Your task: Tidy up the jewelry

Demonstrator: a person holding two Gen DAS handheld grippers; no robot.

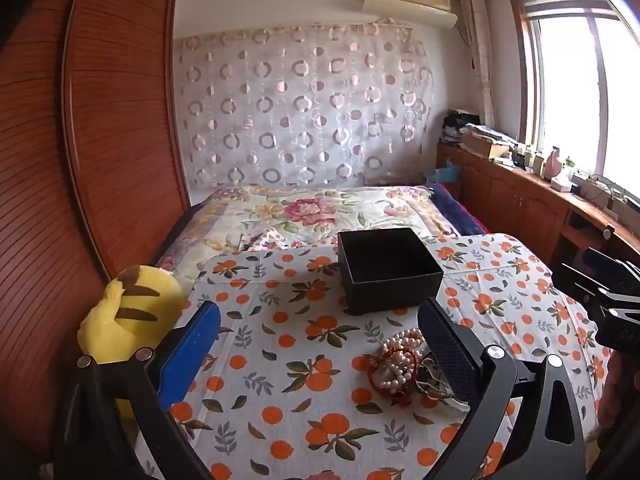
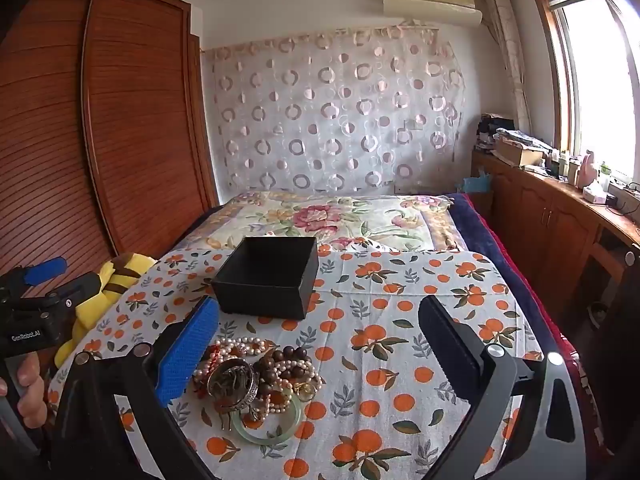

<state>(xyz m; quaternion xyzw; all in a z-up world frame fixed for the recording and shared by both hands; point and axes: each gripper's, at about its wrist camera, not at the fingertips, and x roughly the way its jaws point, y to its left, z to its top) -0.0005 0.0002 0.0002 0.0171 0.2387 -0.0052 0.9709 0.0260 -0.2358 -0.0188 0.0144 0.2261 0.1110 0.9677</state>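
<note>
A pile of jewelry (image 2: 256, 380) lies on the orange-print cloth: pearl strands, dark wooden beads, a silver bangle (image 2: 234, 384) and a pale green jade bangle (image 2: 268, 424). The pile also shows in the left wrist view (image 1: 404, 364). An open black box (image 2: 268, 276) stands just behind it, also in the left wrist view (image 1: 388, 270). My right gripper (image 2: 320, 316) is open and empty, its blue left finger beside the pile. My left gripper (image 1: 320, 316) is open and empty, its right finger next to the pile.
A yellow striped plush toy (image 1: 120, 320) sits at the table's left edge. A bed with a floral cover (image 2: 332, 216) lies behind the table. A wooden wardrobe (image 1: 60, 140) stands on the left, a cluttered wooden cabinet (image 2: 560, 208) on the right under the window.
</note>
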